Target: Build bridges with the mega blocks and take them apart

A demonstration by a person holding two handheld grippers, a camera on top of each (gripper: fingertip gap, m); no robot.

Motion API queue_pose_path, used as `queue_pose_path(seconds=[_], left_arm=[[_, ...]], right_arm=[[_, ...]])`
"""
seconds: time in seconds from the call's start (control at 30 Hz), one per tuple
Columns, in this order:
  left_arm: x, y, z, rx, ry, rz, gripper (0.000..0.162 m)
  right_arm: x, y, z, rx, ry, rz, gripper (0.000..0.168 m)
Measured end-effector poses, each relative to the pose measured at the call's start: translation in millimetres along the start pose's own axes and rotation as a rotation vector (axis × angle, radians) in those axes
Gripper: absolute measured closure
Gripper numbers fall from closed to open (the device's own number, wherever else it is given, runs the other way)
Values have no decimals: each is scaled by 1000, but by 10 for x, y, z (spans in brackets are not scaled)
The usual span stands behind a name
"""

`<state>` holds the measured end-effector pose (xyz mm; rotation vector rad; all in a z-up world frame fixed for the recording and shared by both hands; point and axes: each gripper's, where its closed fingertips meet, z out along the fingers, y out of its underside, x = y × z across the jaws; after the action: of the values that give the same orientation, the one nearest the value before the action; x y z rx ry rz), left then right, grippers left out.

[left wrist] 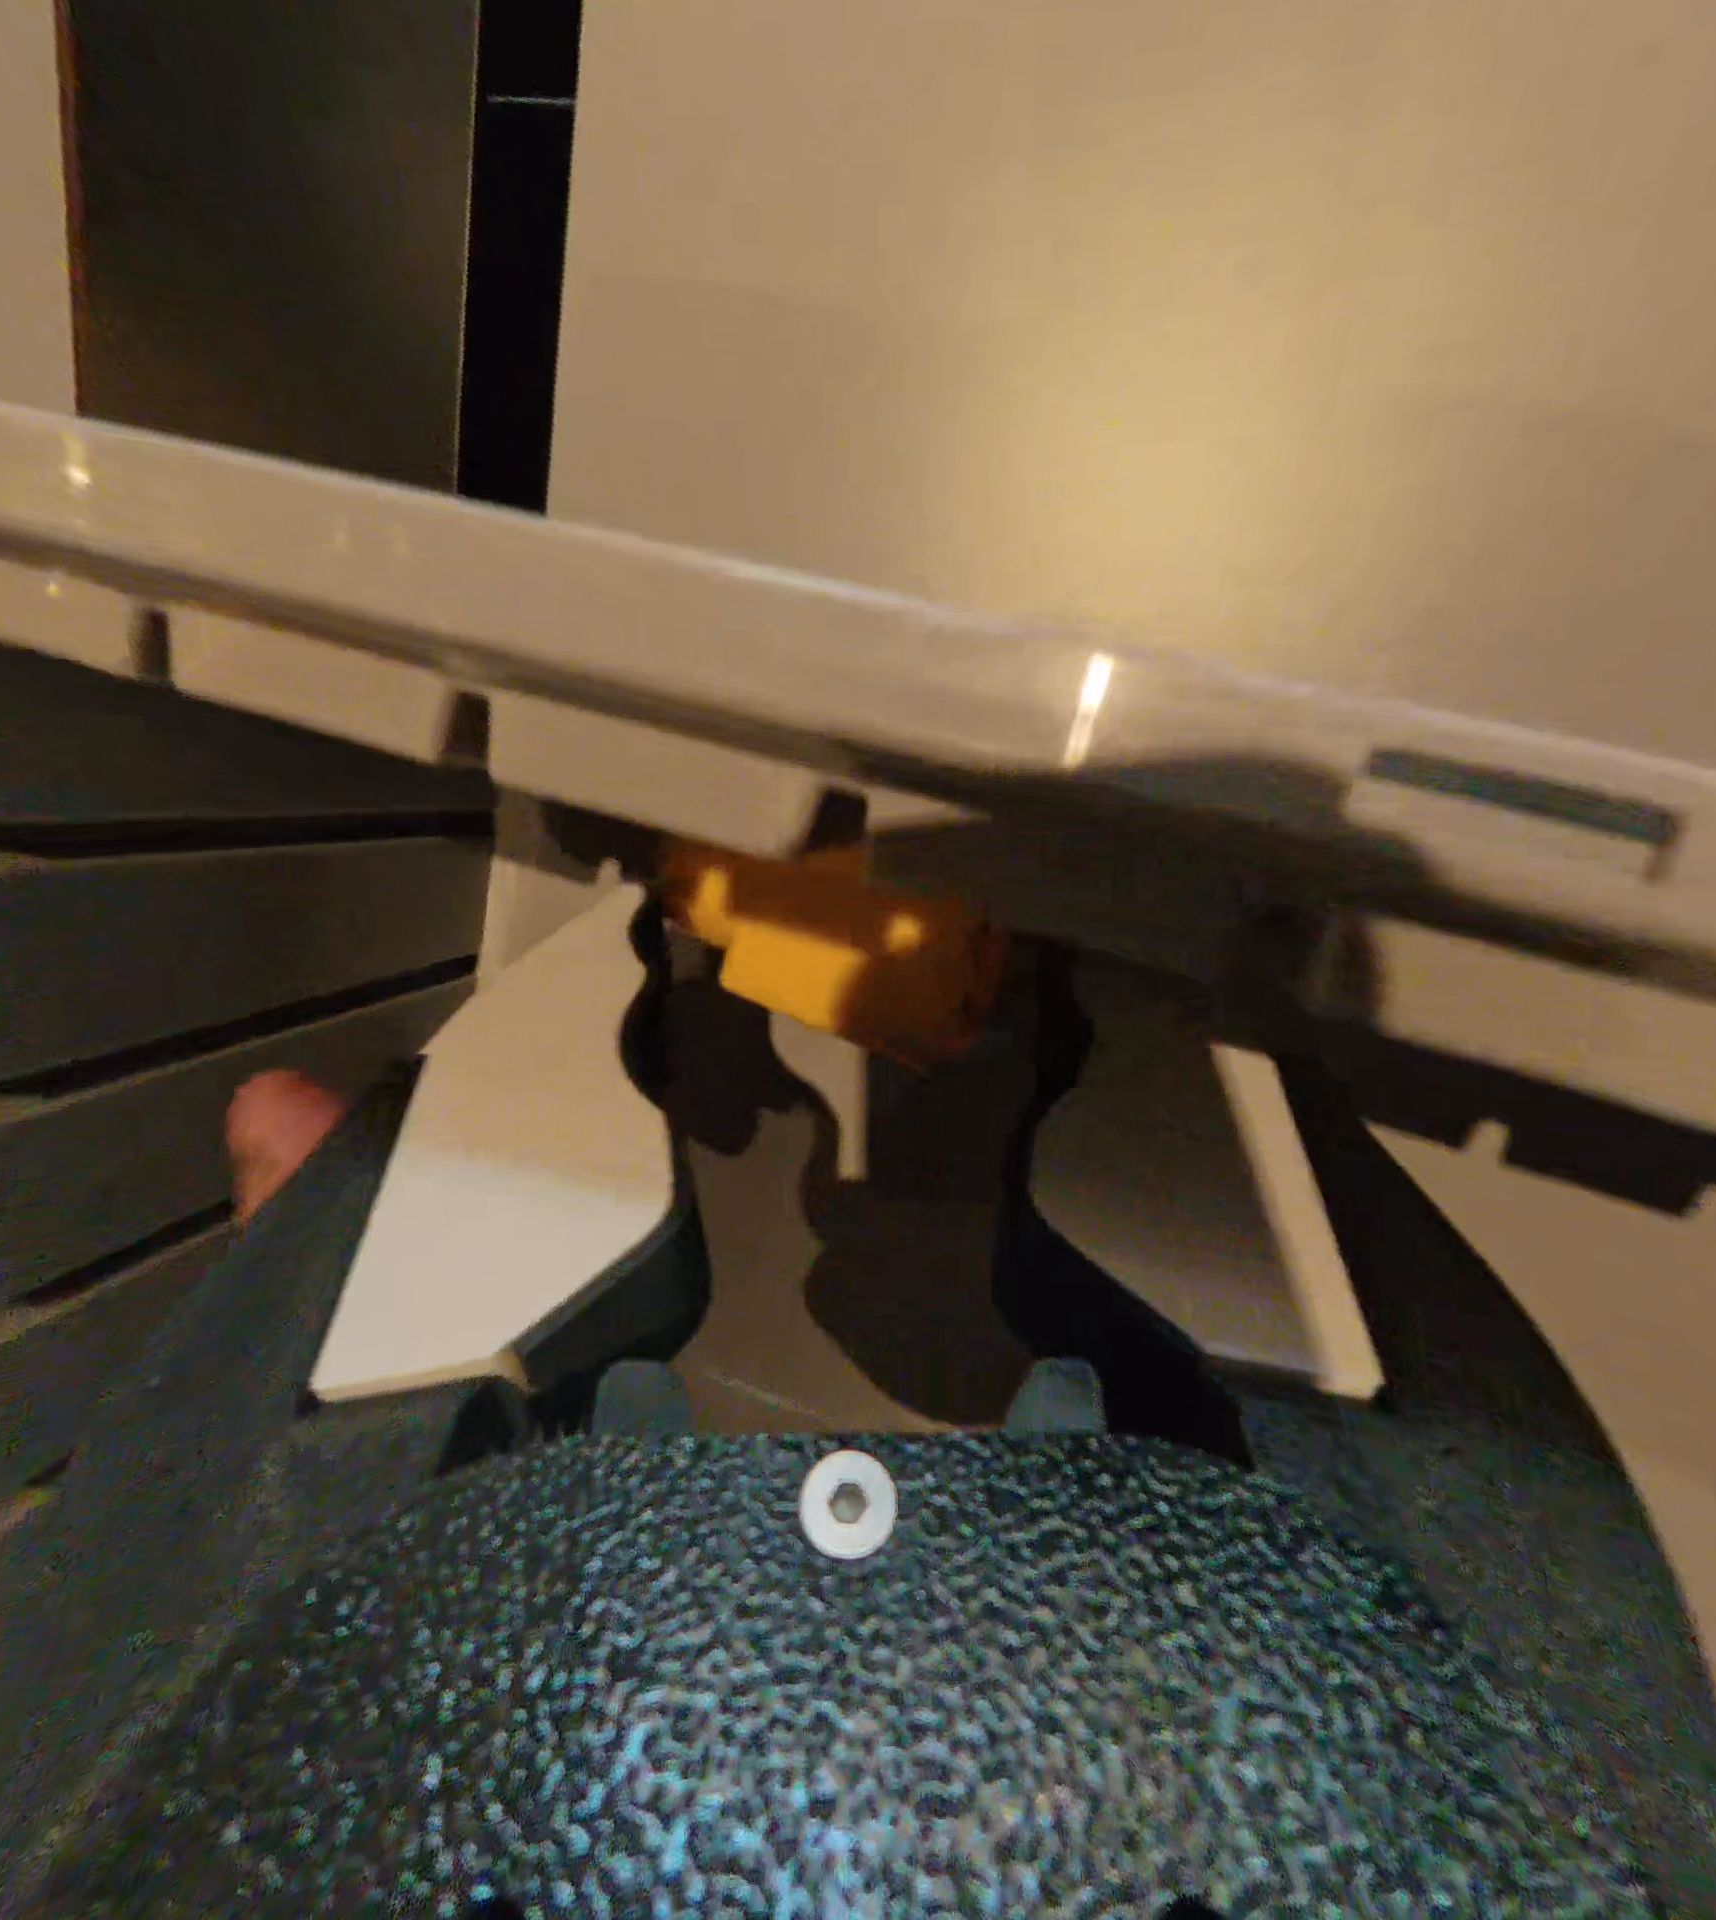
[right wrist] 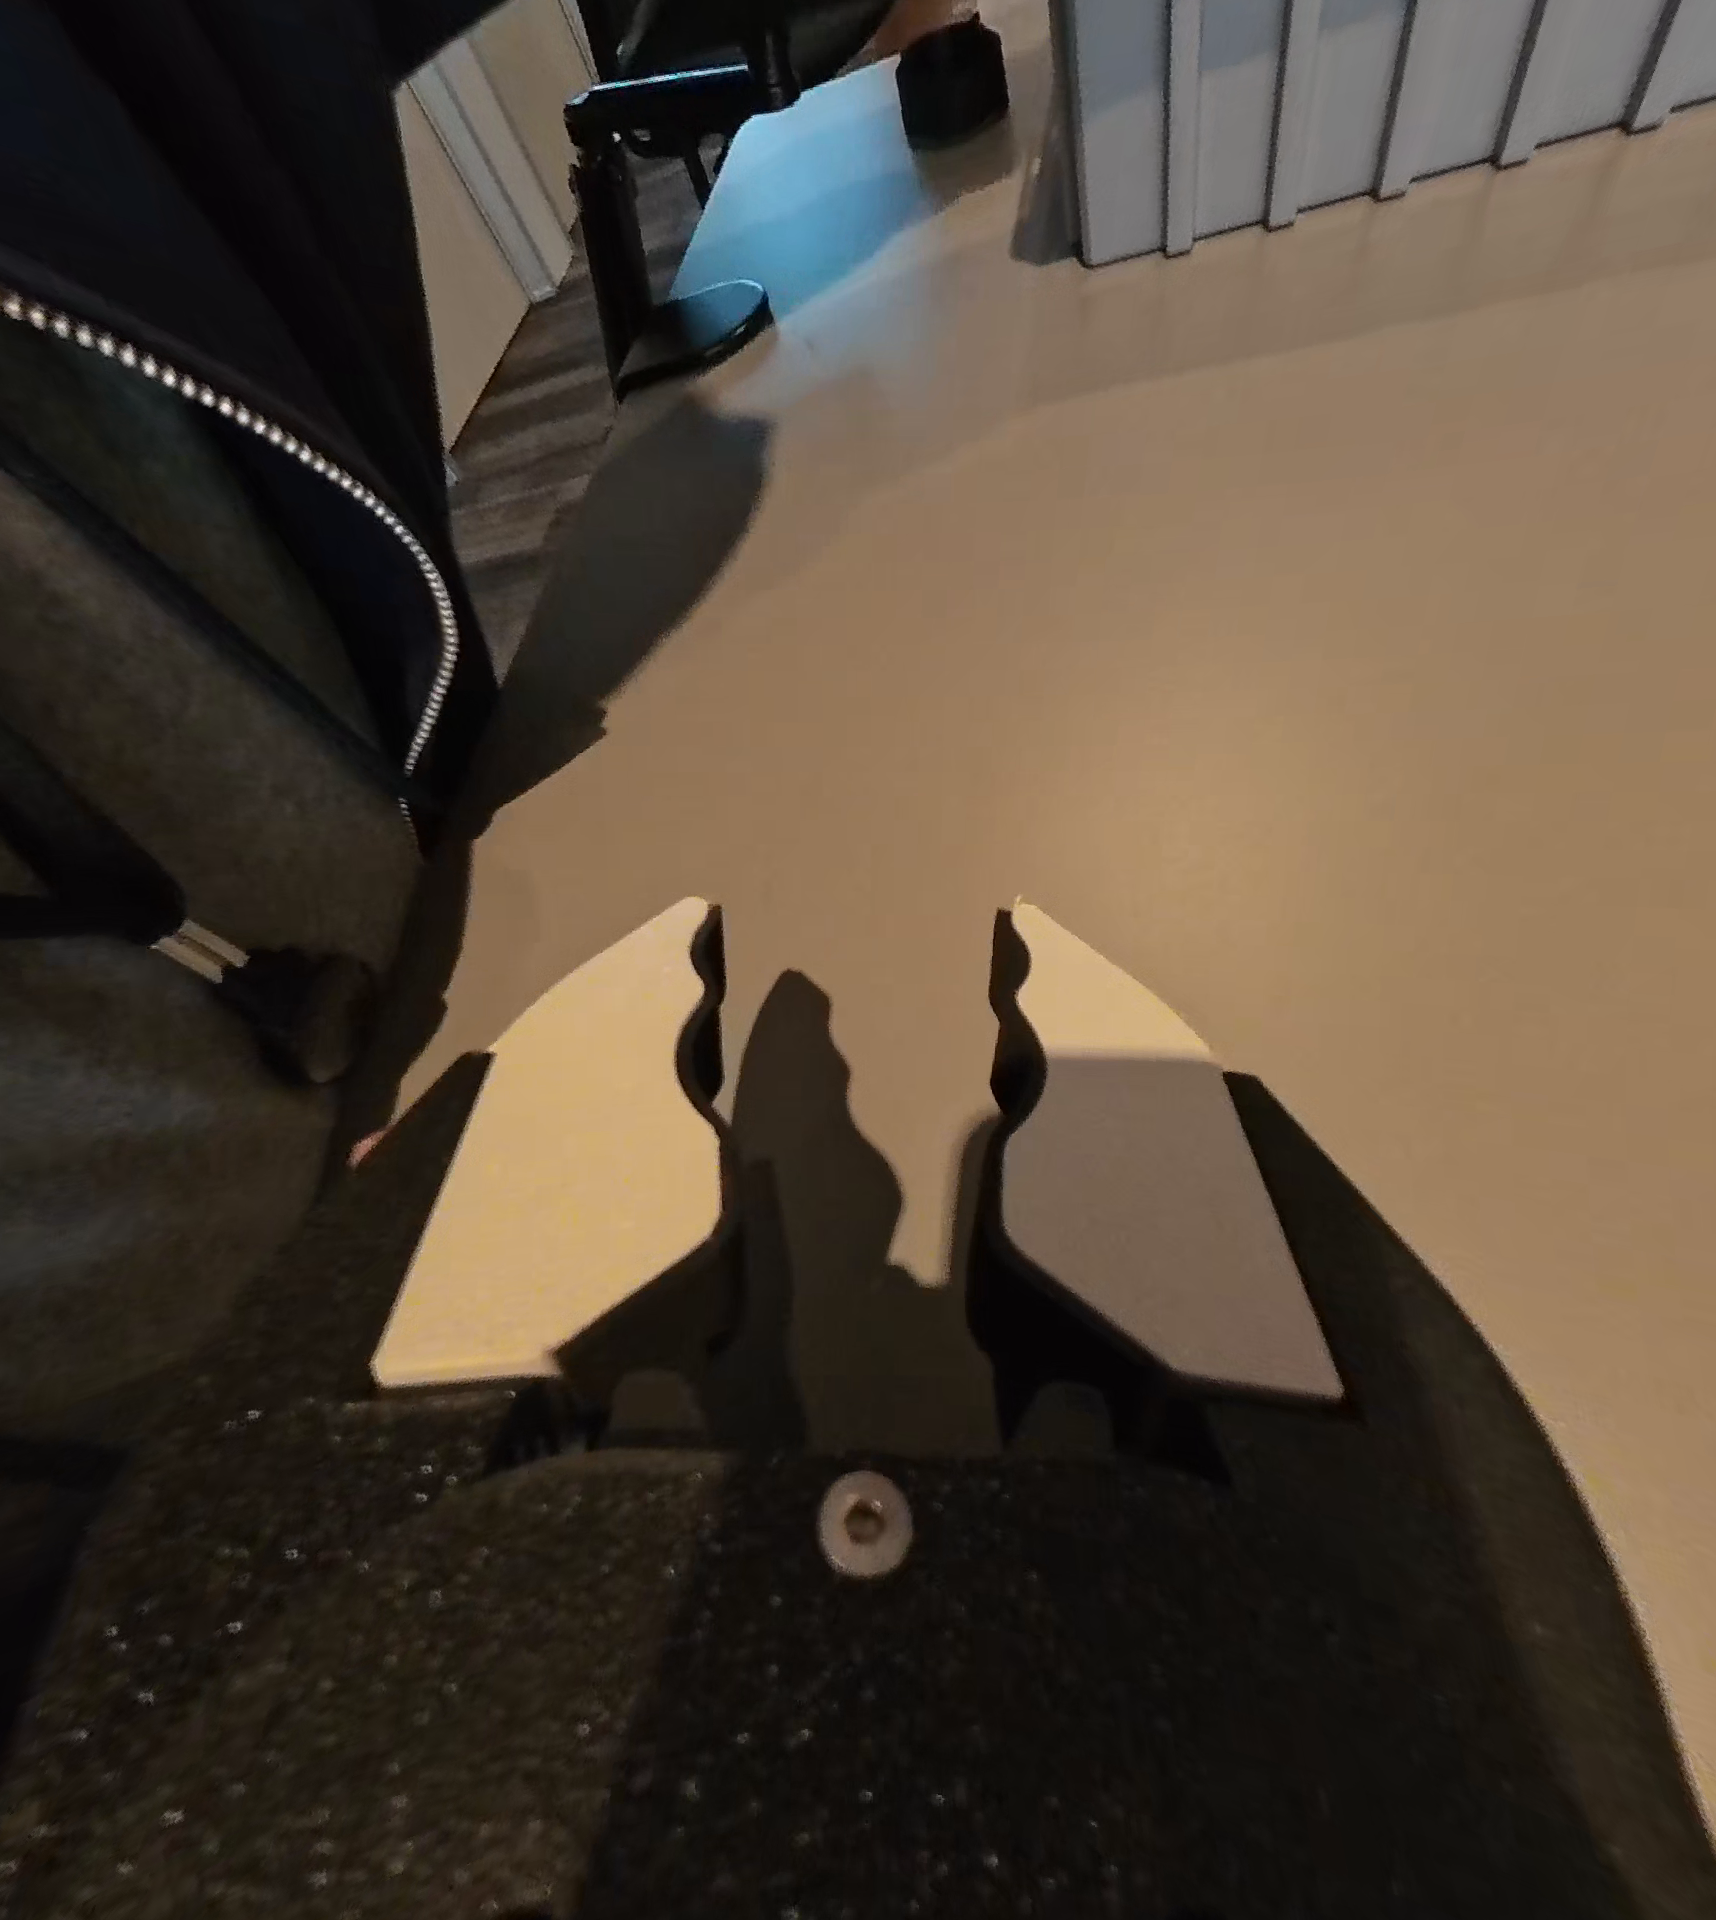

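Observation:
In the left wrist view my left gripper (left wrist: 849, 971) reaches under the rim of a grey slatted crate (left wrist: 625, 623). A yellow block (left wrist: 792, 961) sits between its fingertips, and the jaws stand wide against the block's two sides. The rim hides the very tips, and the picture is blurred. In the right wrist view my right gripper (right wrist: 859, 925) is open and empty above the beige table (right wrist: 1249, 675). No block shows in that view.
The grey crate (right wrist: 1353, 125) stands at the table's far right. A person in a dark zipped jacket (right wrist: 158, 520) is close on the left. A blue sheet (right wrist: 802, 187) and a black stand (right wrist: 646, 260) lie beyond. A fingertip (left wrist: 272, 1132) shows beside the left gripper.

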<state>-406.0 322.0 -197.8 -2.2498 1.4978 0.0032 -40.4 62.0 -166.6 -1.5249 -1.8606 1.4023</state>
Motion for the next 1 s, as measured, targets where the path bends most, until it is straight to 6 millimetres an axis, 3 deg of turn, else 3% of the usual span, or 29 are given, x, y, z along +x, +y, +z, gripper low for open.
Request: queue_pose_path(seconds=[0.13, 0.23, 0.3, 0.37, 0.47, 0.53, 0.6, 0.7, 0.87, 1.0], left_arm=[[-61, 19, -3, -7, -57, -38, 97], [-168, 163, -146, -70, -179, -66, 97], [-301, 236, -389, -66, -292, -121, 97], [-429, 239, -758, -37, -419, -158, 98], [-500, -79, -1416, 73, -579, -162, 97], [-422, -566, -1798, 164, -645, -103, 97], [-227, -1272, -2030, 284, -654, -29, 98], [176, -2488, -2059, 464, -583, 65, 98], [843, -4417, -1509, 659, -355, 160, 97], [1312, -5706, -865, 737, -148, 153, 97]], right_arm=[[-1, -9, -6, 7, 2, -5, 119], [-11, -14, -13, 13, 14, -24, 119], [-34, -8, -17, 13, 21, -37, 119], [-73, -12, -35, 27, 32, -60, 119], [-161, -32, -100, 75, 47, -94, 120], [-237, -16, -157, 91, 49, -103, 120], [-309, -7, -232, 106, 55, -113, 119], [-423, -85, -398, 165, 87, -142, 118], [-560, -126, -803, 297, 230, -195, 119], [-547, 13, -1231, 442, 401, -162, 120]])
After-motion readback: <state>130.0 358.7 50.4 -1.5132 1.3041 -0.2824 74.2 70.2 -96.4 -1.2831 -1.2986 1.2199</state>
